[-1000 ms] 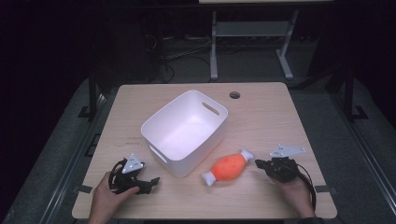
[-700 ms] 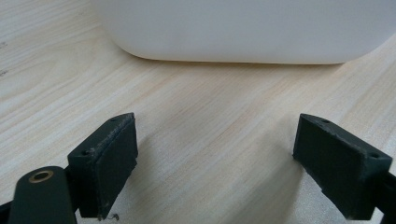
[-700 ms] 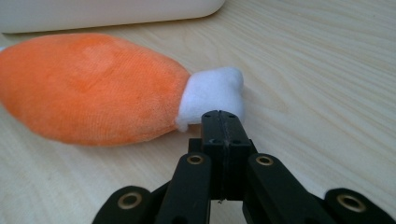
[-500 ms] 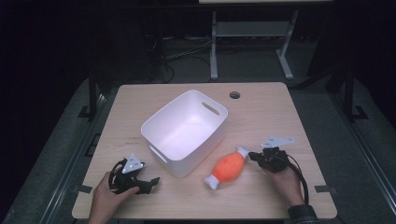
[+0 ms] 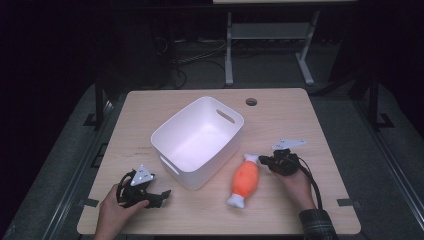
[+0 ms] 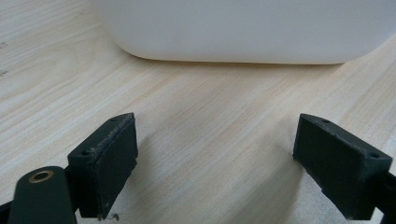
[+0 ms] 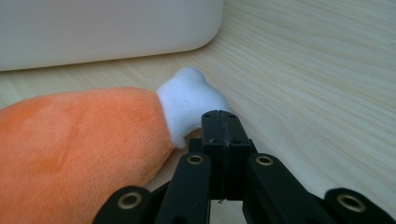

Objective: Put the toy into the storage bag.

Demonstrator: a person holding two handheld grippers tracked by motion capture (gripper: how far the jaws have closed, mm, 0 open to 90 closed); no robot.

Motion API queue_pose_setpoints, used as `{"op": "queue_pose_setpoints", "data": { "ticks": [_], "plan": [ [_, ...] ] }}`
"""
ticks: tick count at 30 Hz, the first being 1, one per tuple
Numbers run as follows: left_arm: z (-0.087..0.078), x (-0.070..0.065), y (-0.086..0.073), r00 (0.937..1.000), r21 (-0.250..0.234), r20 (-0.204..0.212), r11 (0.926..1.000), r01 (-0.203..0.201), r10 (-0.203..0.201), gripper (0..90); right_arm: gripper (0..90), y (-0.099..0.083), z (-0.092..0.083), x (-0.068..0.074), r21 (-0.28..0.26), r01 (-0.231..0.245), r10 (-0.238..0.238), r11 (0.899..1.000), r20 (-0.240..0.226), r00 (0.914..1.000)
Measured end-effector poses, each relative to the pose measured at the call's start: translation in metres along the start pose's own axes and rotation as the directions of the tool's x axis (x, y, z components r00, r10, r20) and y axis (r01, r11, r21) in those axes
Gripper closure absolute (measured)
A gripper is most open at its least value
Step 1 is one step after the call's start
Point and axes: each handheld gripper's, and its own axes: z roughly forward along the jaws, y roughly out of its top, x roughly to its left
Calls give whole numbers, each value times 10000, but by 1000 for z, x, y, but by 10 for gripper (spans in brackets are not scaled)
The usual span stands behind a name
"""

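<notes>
Orange plush forms the body of a stuffed toy (image 5: 246,180) with white ends, which is seen lying on the pale wooden worktop (image 5: 320,130) in the lower middle of the high view, tilted so that one white end points up and to the right. That upper white end (image 7: 191,103) is touched, or very nearly touched, by the tip of the right claw (image 5: 263,161), held in a hand at the lower right of the high view. In the right gripper view the two black jaws are seen pressed flat together with nothing between them, their tip set against the white end in the middle of the frame, the orange body spreading to the lower left.

Just to the upper left of the toy, a white plastic bin (image 5: 198,140) with handle slots is placed at the centre of the worktop.

Well apart, at the lower left of the high view, the left claw (image 5: 159,196) is held low over the worktop; in the left gripper view its jaws are seen spread wide, bare wood between them and the bin wall (image 6: 243,32) beyond.
</notes>
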Motion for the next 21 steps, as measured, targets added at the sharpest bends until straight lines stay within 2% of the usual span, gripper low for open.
{"op": "queue_pose_setpoints", "data": {
  "ticks": [4, 12, 21],
  "plan": [
    [0, 0, 0, 10000, 32, 11, 10000, 0, 0, 129, 897, -1, 7, -2, 35, -81, 82, 10000, -57, 10000],
    [0, 0, 0, 10000, 7, 14, 10000, 45, -45, 128, 896, 1, 12, -2, -74, 82, -84, 9999, -211, 9997],
    [0, 0, 0, 10000, -22, 5, 10000, 63, -63, 129, 896, 12, 20, 3, 307, 322, -309, 9990, -407, 9987]
  ]
}}
